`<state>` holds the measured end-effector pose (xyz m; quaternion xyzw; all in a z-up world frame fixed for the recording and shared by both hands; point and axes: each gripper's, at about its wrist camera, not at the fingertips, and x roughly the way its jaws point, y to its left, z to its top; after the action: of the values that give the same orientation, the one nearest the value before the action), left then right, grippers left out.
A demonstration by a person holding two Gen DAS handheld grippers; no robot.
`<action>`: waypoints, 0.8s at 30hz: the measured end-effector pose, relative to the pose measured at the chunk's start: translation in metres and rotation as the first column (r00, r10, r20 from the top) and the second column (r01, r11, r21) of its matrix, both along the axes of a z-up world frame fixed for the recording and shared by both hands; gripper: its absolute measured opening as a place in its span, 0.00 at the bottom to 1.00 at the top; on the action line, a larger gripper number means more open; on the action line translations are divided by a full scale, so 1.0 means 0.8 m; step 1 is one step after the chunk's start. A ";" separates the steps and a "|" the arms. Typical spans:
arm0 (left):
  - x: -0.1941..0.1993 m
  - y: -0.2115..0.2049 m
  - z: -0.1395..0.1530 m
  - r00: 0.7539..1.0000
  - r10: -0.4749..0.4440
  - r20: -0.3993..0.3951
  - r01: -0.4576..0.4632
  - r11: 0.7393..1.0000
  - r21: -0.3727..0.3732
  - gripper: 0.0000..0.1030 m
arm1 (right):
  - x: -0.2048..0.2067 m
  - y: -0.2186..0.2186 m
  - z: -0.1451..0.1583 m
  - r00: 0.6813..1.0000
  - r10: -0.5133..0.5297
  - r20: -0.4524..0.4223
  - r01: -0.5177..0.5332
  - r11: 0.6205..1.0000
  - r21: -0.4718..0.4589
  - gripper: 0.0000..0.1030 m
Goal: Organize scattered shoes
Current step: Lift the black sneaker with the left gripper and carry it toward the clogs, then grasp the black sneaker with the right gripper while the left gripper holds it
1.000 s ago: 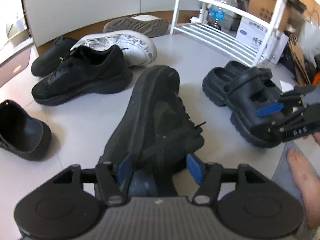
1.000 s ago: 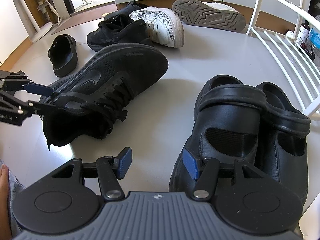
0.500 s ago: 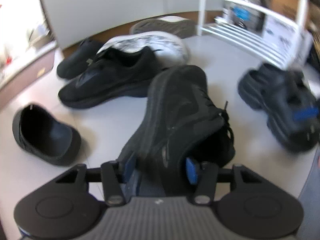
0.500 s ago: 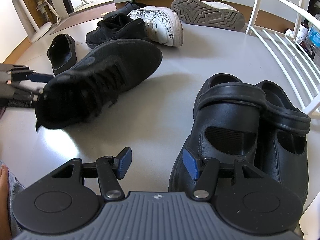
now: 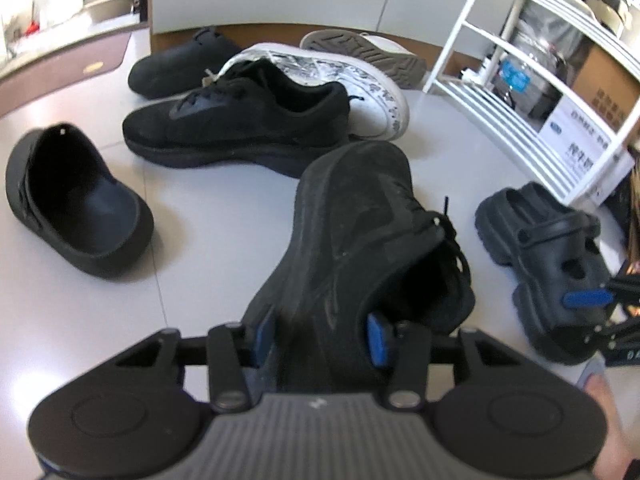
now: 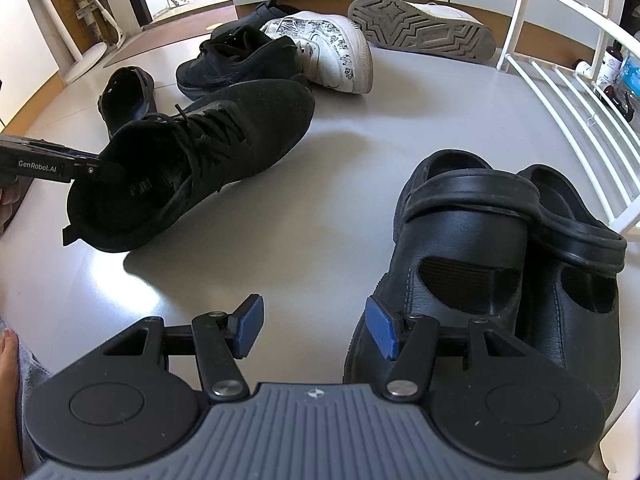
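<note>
Gripping black sneaker point(image 5: 360, 232) heel in left tool point(image 5: 318, 334), right tool point(image 6: 316, 330) wide beside black clogs point(image 6: 480, 264).

Bright daylight w/ white glare on the floor point(image 6: 132, 288); soft shadow under the black shoe point(image 6: 208, 152). Left view a bit blurry, right sharp; edges bend

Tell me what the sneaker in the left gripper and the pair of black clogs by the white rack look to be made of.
Black sneaker: seems a soft knit or suede-like fabric, matte and slightly fuzzy, with woven laces; it takes no shine. Black clogs: likely moulded rubber or foam, perhaps leather-look, given their smooth, semi-gloss skin with highlights, thick straps and stitch lines on the upper.
</note>
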<state>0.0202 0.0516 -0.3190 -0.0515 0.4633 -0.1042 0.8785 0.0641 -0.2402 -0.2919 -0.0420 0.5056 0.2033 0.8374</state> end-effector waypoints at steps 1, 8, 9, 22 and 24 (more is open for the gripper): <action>0.000 0.001 -0.001 1.000 -0.002 -0.004 0.002 1.000 -0.013 0.47 | 0.000 0.001 0.000 1.000 0.002 0.000 -0.002 1.000 0.000 0.60; -0.001 -0.007 -0.009 0.998 -0.065 -0.009 0.064 0.995 -0.073 0.47 | 0.000 0.004 0.000 1.000 0.010 -0.003 -0.010 1.000 0.005 0.60; 0.001 -0.009 -0.011 0.998 -0.068 -0.018 0.066 0.994 -0.089 0.47 | 0.000 0.005 0.001 1.000 0.011 -0.003 -0.011 1.000 0.006 0.60; -0.008 0.002 -0.018 0.992 -0.100 -0.083 0.091 0.990 -0.107 0.30 | 0.009 0.013 0.007 0.999 0.043 0.020 -0.043 0.999 0.024 0.60; -0.010 0.010 -0.014 0.994 -0.086 -0.071 0.076 0.988 -0.136 0.36 | 0.010 0.015 0.008 0.999 0.048 0.023 -0.048 0.998 0.027 0.60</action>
<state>0.0120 0.0597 -0.3299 -0.0950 0.4904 -0.1685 0.8498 0.0725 -0.2286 -0.2857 -0.0450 0.4921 0.2297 0.8385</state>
